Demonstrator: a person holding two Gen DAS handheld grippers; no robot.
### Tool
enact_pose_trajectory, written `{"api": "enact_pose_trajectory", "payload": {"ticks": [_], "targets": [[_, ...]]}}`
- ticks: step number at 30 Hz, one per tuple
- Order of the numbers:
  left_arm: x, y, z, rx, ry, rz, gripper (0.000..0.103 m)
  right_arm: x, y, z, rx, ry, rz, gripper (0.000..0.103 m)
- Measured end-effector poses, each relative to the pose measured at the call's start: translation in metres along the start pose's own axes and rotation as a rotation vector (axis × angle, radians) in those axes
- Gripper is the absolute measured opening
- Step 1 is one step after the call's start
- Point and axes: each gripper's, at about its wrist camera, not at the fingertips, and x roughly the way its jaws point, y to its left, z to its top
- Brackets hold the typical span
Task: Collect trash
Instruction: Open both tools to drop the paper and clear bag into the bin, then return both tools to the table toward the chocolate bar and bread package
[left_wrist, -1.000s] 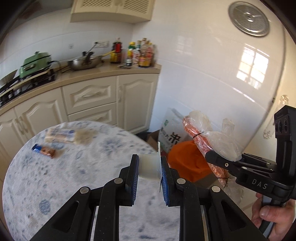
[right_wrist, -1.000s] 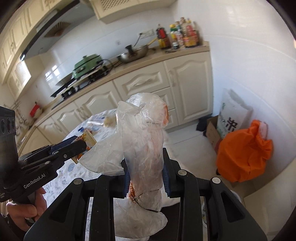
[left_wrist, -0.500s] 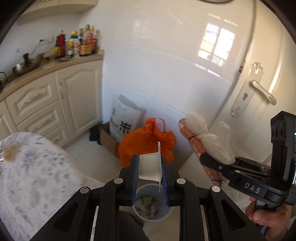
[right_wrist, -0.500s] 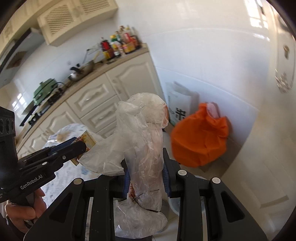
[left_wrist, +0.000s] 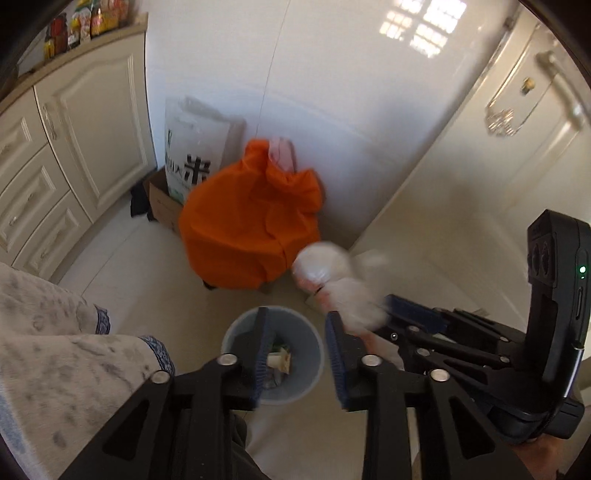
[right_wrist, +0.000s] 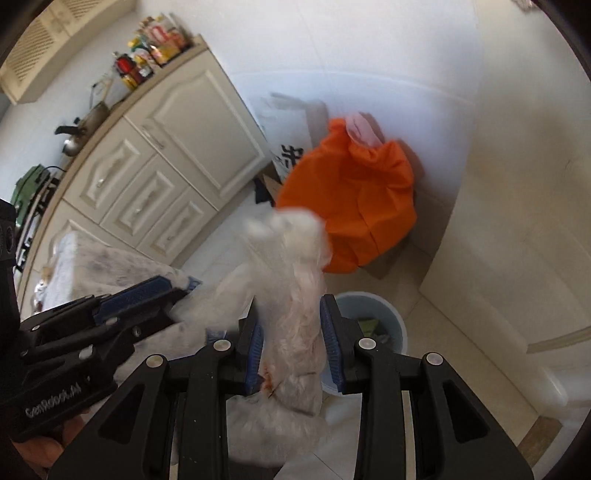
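Observation:
My left gripper (left_wrist: 295, 321) hangs over the pale blue bin (left_wrist: 236, 328), its jaws opening with nothing between them. A white cup (left_wrist: 279, 360) lies in the bin among other trash. In the right wrist view a crumpled clear plastic bag (right_wrist: 291, 295) with reddish stains stands between the pads of my right gripper (right_wrist: 290, 306). Those jaws are opening, and the bag still fills the gap between them. The bin (right_wrist: 388, 314) sits just beyond and right of those fingers. The right gripper (left_wrist: 369, 310) with the blurred bag (left_wrist: 332, 280) is beside the left one.
A big orange bag (left_wrist: 251, 229) stands behind the bin against the white tiled wall, with a white printed sack (left_wrist: 192, 147) and a cardboard box to its left. Cream cabinets (left_wrist: 92, 122) line the left. The tablecloth edge (left_wrist: 55, 350) is at lower left, a door (left_wrist: 517, 147) at right.
Both grippers swung from the table down toward the floor bin. The left jaws opened and the white cup left them. The plastic bag is blurred between the right jaws.

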Motion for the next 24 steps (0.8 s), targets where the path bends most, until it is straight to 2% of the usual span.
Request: {"api": "enact_pose_trajectory", "payload": {"ticks": [1, 5, 6, 8, 9, 10, 14, 16, 19, 24], "targets": [[0.011, 0.000, 0.003, 0.000, 0.026, 0.017, 0.061, 0.007, -0.006, -0.001, 0.017, 0.008, -0.012, 0.045], [0.027, -0.006, 0.015, -0.013, 0.052, 0.042, 0.072, 0.019, -0.028, -0.011, 0.082, 0.046, -0.027, 0.047], [0.027, -0.007, 0.016, -0.015, 0.044, 0.057, 0.078, 0.019, -0.030, -0.013, 0.087, 0.046, -0.027, 0.053], [0.024, -0.008, 0.016, -0.016, 0.020, 0.077, 0.085, 0.017, -0.032, -0.016, 0.093, 0.043, -0.040, 0.072], [0.021, -0.009, 0.015, -0.016, 0.013, 0.092, 0.089, 0.016, -0.032, -0.018, 0.098, 0.041, -0.052, 0.086], [0.018, -0.011, 0.015, -0.014, 0.005, 0.107, 0.092, 0.015, -0.032, -0.018, 0.103, 0.038, -0.059, 0.093], [-0.002, -0.018, 0.011, -0.001, -0.033, 0.181, 0.097, 0.004, -0.029, -0.018, 0.125, 0.013, -0.065, 0.094], [-0.020, -0.019, -0.001, -0.010, -0.063, 0.183, 0.098, -0.003, -0.022, -0.018, 0.125, -0.005, -0.068, 0.102], [-0.053, -0.019, -0.012, -0.022, -0.127, 0.186, 0.100, -0.017, -0.006, -0.015, 0.105, -0.035, -0.085, 0.103], [-0.112, 0.000, -0.042, -0.057, -0.230, 0.191, 0.102, -0.045, 0.037, -0.007, 0.036, -0.097, -0.040, 0.103]]}}
